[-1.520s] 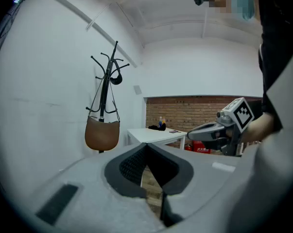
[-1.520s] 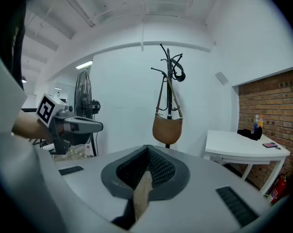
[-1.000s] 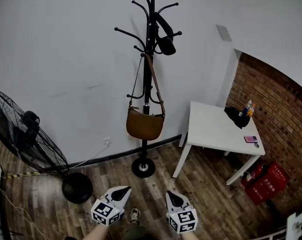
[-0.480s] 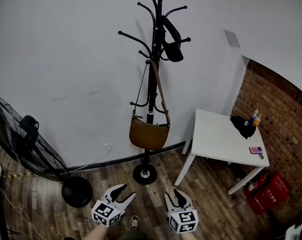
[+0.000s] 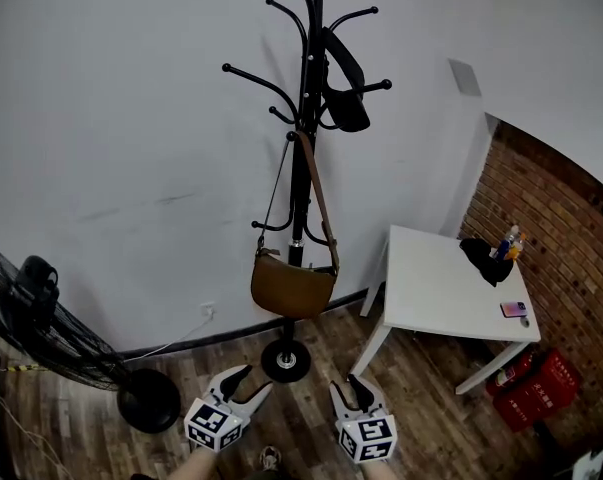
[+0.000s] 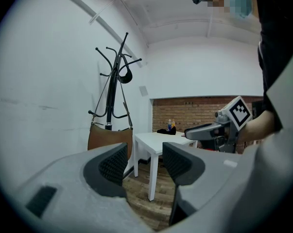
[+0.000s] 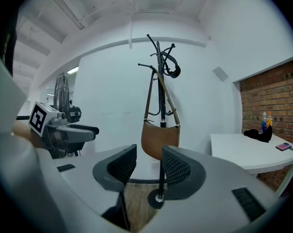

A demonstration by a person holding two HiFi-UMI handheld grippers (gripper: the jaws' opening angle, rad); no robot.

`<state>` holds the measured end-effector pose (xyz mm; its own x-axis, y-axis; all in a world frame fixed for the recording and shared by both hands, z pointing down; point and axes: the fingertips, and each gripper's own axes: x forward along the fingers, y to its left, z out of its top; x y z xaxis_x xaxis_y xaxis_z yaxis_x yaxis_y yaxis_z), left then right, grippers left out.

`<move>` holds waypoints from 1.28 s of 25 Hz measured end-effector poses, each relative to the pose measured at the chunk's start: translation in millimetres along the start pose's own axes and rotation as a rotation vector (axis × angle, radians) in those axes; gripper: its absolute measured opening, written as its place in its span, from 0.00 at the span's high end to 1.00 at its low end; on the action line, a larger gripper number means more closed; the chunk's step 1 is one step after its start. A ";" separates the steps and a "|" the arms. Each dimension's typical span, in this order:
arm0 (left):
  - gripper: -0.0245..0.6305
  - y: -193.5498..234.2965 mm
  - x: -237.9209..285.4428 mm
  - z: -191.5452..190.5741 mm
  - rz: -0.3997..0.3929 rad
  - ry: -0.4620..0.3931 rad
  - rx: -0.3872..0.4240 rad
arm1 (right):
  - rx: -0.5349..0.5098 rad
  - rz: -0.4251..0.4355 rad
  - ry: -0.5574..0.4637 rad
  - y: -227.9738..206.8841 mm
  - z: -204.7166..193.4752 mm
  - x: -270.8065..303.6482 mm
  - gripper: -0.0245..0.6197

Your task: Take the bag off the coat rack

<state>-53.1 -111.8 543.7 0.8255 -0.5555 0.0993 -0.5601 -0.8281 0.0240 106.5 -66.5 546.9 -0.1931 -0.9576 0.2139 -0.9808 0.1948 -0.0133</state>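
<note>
A brown shoulder bag [image 5: 292, 286] hangs by its strap from a black coat rack [image 5: 303, 168] against the white wall. A black item [image 5: 343, 98] hangs higher on the rack. Both grippers are low in the head view, well short of the rack's base. My left gripper [image 5: 253, 381] and right gripper [image 5: 347, 384] are open with nothing between their jaws, which have just been opening. The left gripper view shows the bag [image 6: 109, 139] far off to the left of its jaws [image 6: 145, 161]. In the right gripper view the bag [image 7: 159, 140] hangs straight ahead beyond the jaws [image 7: 148, 166].
A white table [image 5: 441, 288] stands right of the rack, with a black object [image 5: 484, 258], bottles [image 5: 506, 241] and a phone [image 5: 514, 309] on it. A large floor fan [image 5: 51, 328] stands at the left. Red boxes [image 5: 536, 383] sit by the brick wall [image 5: 566, 238].
Both grippers went from shut to open. The view has moved closer to the rack, and the fan has slid toward the left edge.
</note>
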 end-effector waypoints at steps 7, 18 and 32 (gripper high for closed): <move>0.63 44.8 34.4 0.8 -0.027 0.002 -0.007 | -0.011 -0.027 0.012 -11.6 12.4 52.2 0.74; 0.62 105.0 80.3 14.0 -0.051 0.004 0.003 | -0.009 -0.122 -0.015 -42.9 38.4 113.3 0.73; 0.62 150.7 130.3 23.6 -0.016 0.010 0.055 | -0.047 -0.153 -0.054 -92.5 70.4 181.0 0.73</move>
<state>-28.3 -310.8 536.9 0.8335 -0.5416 0.1092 -0.5420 -0.8399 -0.0289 160.2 -272.8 518.2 -0.0440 -0.9865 0.1576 -0.9966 0.0542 0.0614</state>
